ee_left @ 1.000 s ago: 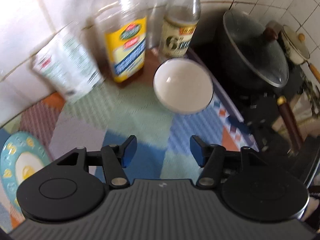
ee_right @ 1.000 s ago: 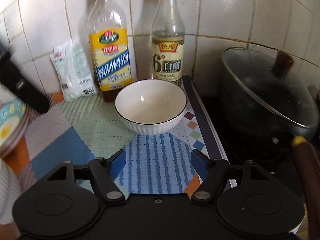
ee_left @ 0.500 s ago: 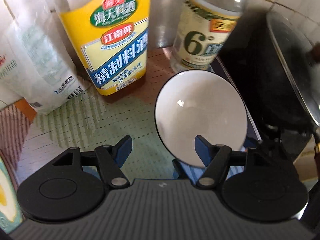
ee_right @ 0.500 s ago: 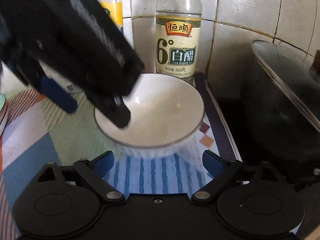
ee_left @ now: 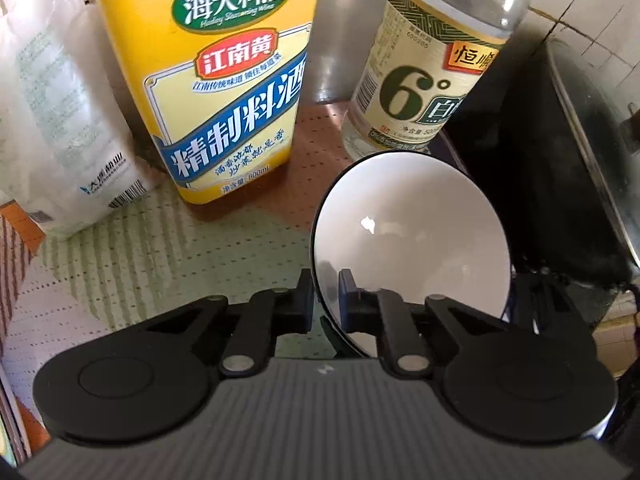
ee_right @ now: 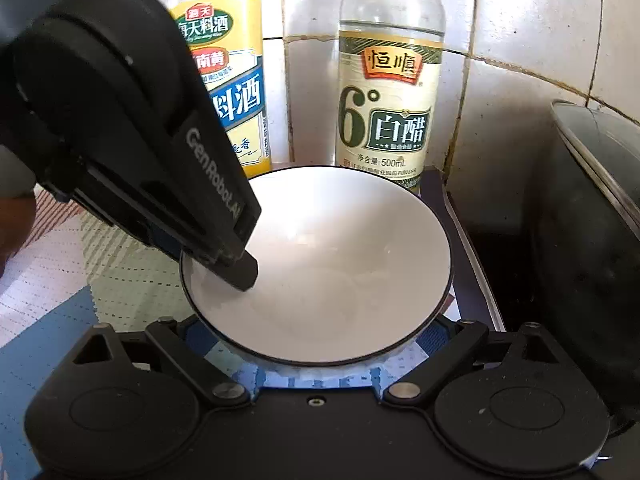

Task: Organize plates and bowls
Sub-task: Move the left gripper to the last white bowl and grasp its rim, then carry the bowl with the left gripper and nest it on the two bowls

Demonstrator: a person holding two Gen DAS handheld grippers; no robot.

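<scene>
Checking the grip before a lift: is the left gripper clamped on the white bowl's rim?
Yes, the left gripper has its fingers closed on the white bowl's rim, one inside, one outside.

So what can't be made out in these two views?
- Bowl: underside hidden by its own rim in both views.
- Left claw: its outer finger is hidden behind the claw body in the right wrist view.
- Both bottles' caps: cut off by the top edge.
- Dark pot: cut off at the right edge.

Bright daylight, a glare spot in the white bowl (ee_left: 412, 232), fisheye-bent edges, slight softness.
</scene>
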